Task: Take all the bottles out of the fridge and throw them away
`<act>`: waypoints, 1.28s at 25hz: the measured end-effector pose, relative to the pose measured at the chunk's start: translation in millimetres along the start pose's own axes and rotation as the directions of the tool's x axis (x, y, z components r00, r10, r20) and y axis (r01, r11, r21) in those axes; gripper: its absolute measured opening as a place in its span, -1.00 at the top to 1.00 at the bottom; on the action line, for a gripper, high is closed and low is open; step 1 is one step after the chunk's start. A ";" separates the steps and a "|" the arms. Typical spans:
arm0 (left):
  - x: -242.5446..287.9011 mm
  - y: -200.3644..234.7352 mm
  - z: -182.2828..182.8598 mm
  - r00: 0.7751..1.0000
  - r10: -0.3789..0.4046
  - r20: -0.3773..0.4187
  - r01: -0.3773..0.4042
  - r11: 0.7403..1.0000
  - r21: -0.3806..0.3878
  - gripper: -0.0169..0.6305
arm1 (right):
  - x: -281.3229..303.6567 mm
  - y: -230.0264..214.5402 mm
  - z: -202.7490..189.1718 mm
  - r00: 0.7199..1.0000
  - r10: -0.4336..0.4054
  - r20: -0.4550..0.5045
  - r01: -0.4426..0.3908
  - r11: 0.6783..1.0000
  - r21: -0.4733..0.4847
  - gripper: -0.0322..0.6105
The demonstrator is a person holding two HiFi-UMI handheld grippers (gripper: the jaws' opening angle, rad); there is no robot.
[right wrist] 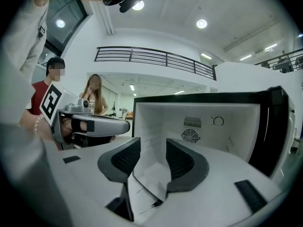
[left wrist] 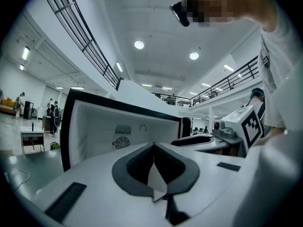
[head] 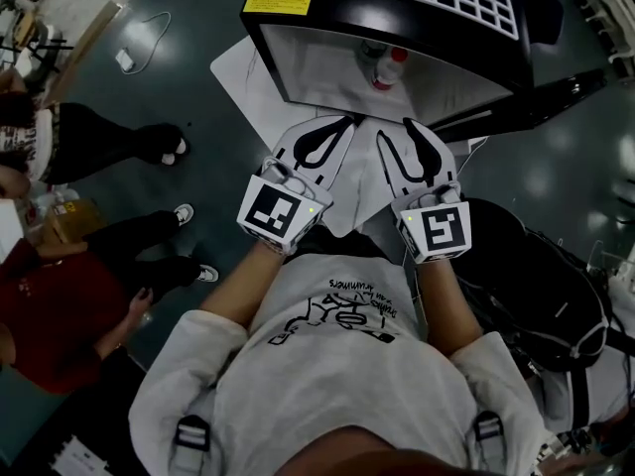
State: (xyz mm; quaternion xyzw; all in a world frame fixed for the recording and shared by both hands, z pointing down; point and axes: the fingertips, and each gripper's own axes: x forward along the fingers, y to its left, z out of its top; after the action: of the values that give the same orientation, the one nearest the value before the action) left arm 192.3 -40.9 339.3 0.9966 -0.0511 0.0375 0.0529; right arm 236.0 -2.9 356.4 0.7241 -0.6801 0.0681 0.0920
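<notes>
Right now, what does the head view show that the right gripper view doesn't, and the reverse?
Head view only: a bottle with a red cap inside the fridge, a yellow label on the fridge's top, and a black bag at the person's right.
Right gripper view only: the fan vent and dial on the fridge's back wall, and a railed balcony.
Both: the open fridge, the left gripper, and the right gripper with fingers apart and nothing between them.
</notes>
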 end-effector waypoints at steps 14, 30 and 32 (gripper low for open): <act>72.2 38.5 -44.1 1.000 0.008 -0.030 -0.006 0.999 0.049 0.90 | 66.7 -72.9 -49.3 0.997 -0.054 -0.061 0.054 0.999 0.004 0.20; 115.4 59.6 -87.0 0.998 -0.001 -0.059 0.004 0.999 0.045 0.91 | 124.2 -126.1 -97.2 0.989 -0.110 -0.102 0.110 0.994 -0.003 0.12; 116.2 59.9 -87.9 0.998 0.000 -0.056 0.003 0.999 0.048 0.90 | 127.9 -127.3 -99.9 0.989 -0.107 -0.103 0.107 0.994 -0.006 0.12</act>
State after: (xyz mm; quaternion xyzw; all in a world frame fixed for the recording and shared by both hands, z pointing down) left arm 295.1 -101.9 441.8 0.9962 -0.0480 0.0666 0.0304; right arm 374.0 -97.3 477.1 0.7551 -0.6346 0.1001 0.1305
